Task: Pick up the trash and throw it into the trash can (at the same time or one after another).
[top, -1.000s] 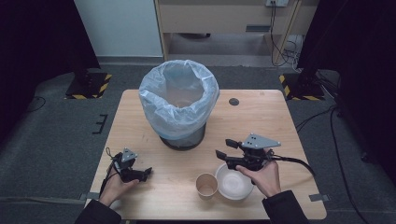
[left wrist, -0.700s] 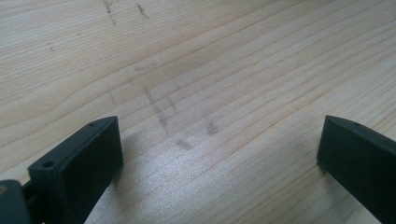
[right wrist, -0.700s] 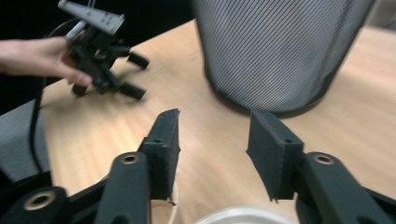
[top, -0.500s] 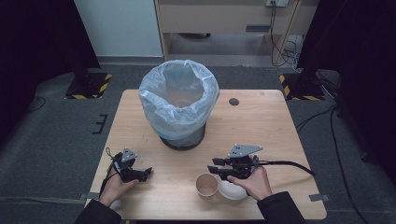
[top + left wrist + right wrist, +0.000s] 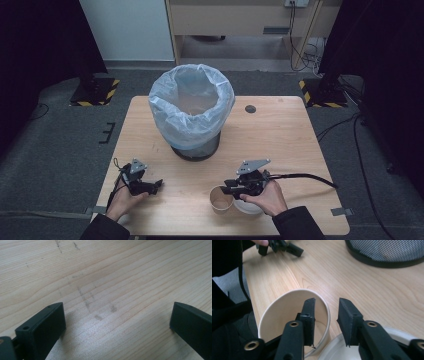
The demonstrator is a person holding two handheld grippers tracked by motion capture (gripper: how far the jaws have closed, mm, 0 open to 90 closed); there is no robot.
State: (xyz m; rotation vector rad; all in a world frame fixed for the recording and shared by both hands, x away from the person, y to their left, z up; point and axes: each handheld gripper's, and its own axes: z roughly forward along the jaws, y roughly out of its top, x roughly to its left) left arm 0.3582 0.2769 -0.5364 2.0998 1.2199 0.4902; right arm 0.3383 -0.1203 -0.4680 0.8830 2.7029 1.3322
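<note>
A brown paper cup point(image 5: 220, 200) stands at the table's front edge, touching a white bowl point(image 5: 248, 206) to its right. My right gripper point(image 5: 227, 188) has come down over the cup's right wall. In the right gripper view one jaw is inside the cup point(image 5: 287, 315) and the other is outside it, above the bowl point(image 5: 337, 350). The jaws have just been closing, but a small gap still shows on each side of the rim, so my right gripper point(image 5: 326, 302) is open. My left gripper point(image 5: 156, 186) rests low on the wood at the front left, open point(image 5: 117, 312) and empty.
A black mesh bin lined with a pale plastic bag point(image 5: 192, 107) stands mid-table behind both hands; its base point(image 5: 387, 252) is close beyond the cup. The wooden table point(image 5: 280, 135) has a round black cable hole point(image 5: 250, 108). A cable point(image 5: 305, 176) trails right from my right gripper.
My right gripper has sunk and shifted left, from above the bowl onto the cup's rim, and its jaws have narrowed. My left gripper has stayed put.
</note>
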